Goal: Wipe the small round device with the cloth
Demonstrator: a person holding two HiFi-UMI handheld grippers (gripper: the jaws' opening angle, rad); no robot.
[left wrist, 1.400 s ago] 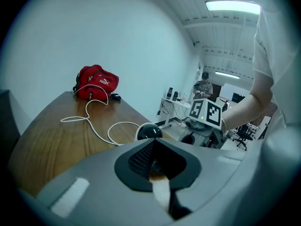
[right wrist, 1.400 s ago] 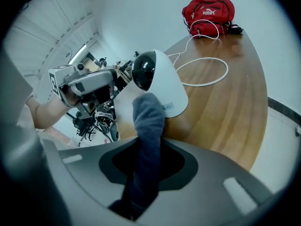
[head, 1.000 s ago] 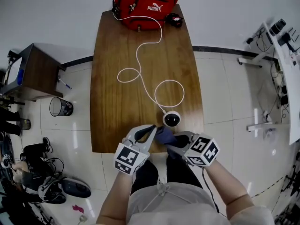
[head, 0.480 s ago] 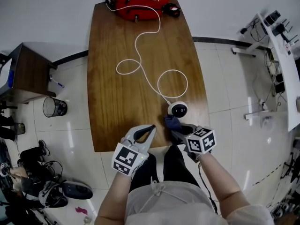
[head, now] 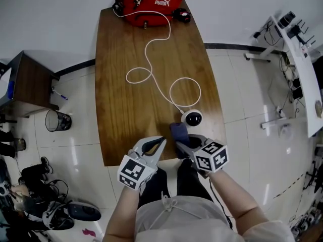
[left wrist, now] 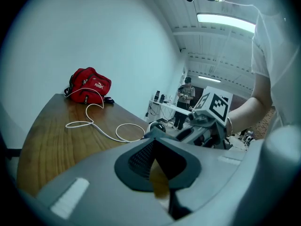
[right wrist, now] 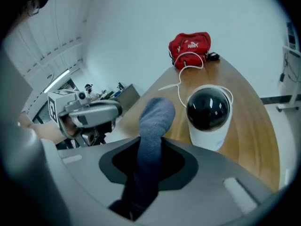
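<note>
At the near edge of the table [head: 121,115], the left gripper [head: 160,141] has its fingers clenched on nothing, which its own view shows plainly. Beside it, the right gripper [head: 182,146] has its fingers grasping a dark blue cloth [right wrist: 153,126]. The cloth's free end stands just beside the small round device [right wrist: 209,114], and only the right gripper view shows the device's black dome in a white shell. The head view alone traces the white cable [head: 151,59] looping away to a red bag [head: 151,1] at the far end.
</note>
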